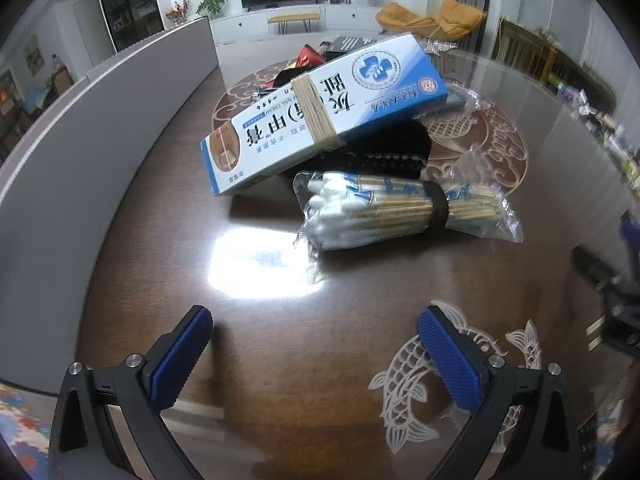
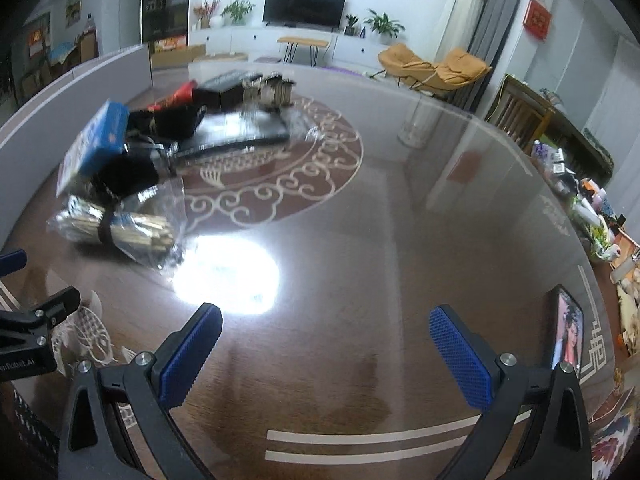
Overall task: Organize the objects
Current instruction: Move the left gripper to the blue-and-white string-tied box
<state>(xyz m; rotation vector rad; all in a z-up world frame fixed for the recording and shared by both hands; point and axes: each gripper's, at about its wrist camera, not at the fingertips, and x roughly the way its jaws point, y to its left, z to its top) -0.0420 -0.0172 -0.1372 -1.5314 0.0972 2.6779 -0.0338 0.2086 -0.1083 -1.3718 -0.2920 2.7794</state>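
A white and blue cream box [image 1: 320, 120] bound with rubber bands leans on a black pouch [image 1: 372, 152] in the left wrist view. In front of it lies a bag of cotton swabs [image 1: 400, 212] tied with a black band. My left gripper [image 1: 316, 332] hangs open above the bare table, short of the swabs. In the right wrist view the same box [image 2: 96, 140] and swabs [image 2: 120, 228] sit at the left, with black boxes [image 2: 224, 88] behind. My right gripper [image 2: 326, 332] is open over bare table, nothing between its fingers.
A grey partition [image 1: 80, 160] curves along the table's left side. The dark wooden table [image 2: 400, 240] is glossy, with carved fish and scroll patterns. A framed picture [image 2: 568, 332] lies near the right edge. The left gripper's body [image 2: 28, 328] shows at the right wrist view's left edge.
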